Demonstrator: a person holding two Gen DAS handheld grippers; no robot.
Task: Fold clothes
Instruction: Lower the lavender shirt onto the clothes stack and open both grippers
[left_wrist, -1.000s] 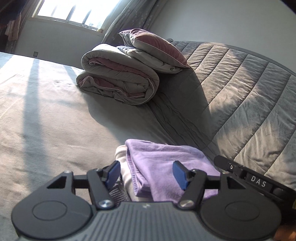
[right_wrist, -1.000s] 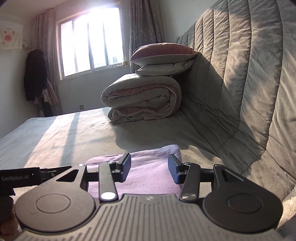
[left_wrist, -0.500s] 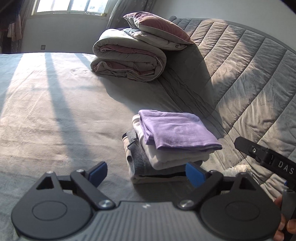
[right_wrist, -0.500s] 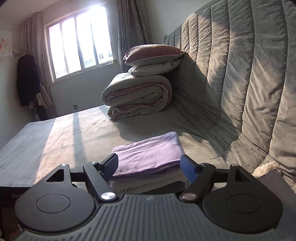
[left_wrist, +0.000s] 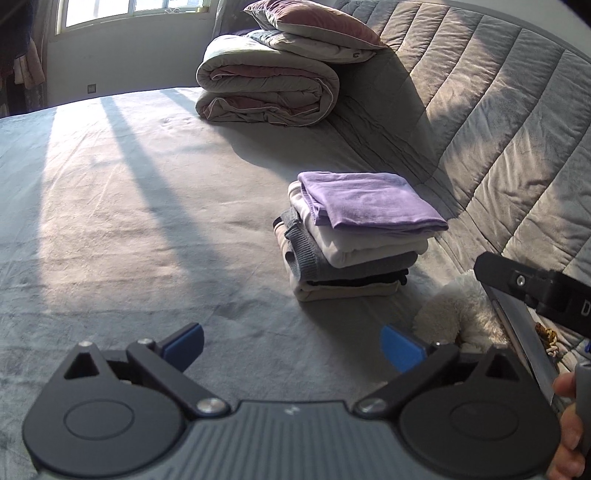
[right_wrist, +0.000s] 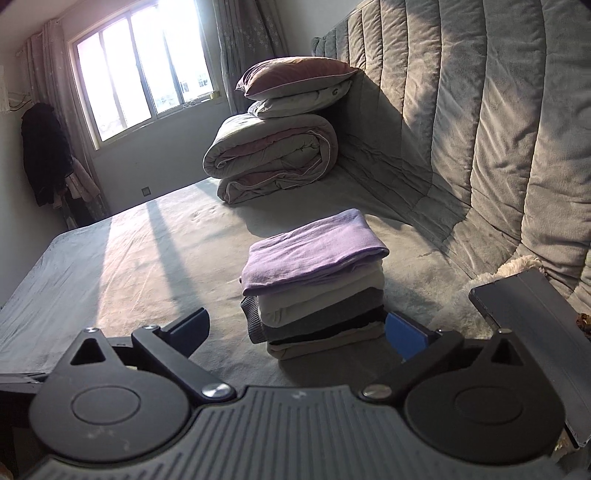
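A folded purple garment (left_wrist: 369, 199) (right_wrist: 314, 254) lies on top of a neat stack of folded clothes (left_wrist: 351, 266) (right_wrist: 321, 314) on the grey bed. The left gripper (left_wrist: 291, 343) hovers short of the stack, its jaws opening wide with only bedsheet between them. In the right wrist view the right gripper (right_wrist: 297, 330) is also opening; the stack's lower edge shows between its fingers but the pads stand apart from it. A black bar of the right gripper (left_wrist: 532, 288) and a hand (left_wrist: 569, 424) show at the left view's right edge.
A rolled duvet (left_wrist: 266, 88) (right_wrist: 273, 155) with two pillows (left_wrist: 314, 29) sits at the far end, against the quilted grey headboard (left_wrist: 498, 110). A white fluffy item (left_wrist: 454, 314) and a dark flat board (right_wrist: 528, 332) lie right of the stack. Sunlit sheet (left_wrist: 110, 221) spreads left.
Both grippers have drawn back and upward from the purple garment while their jaws spread. The garment stays on the stack, which now shows whole.
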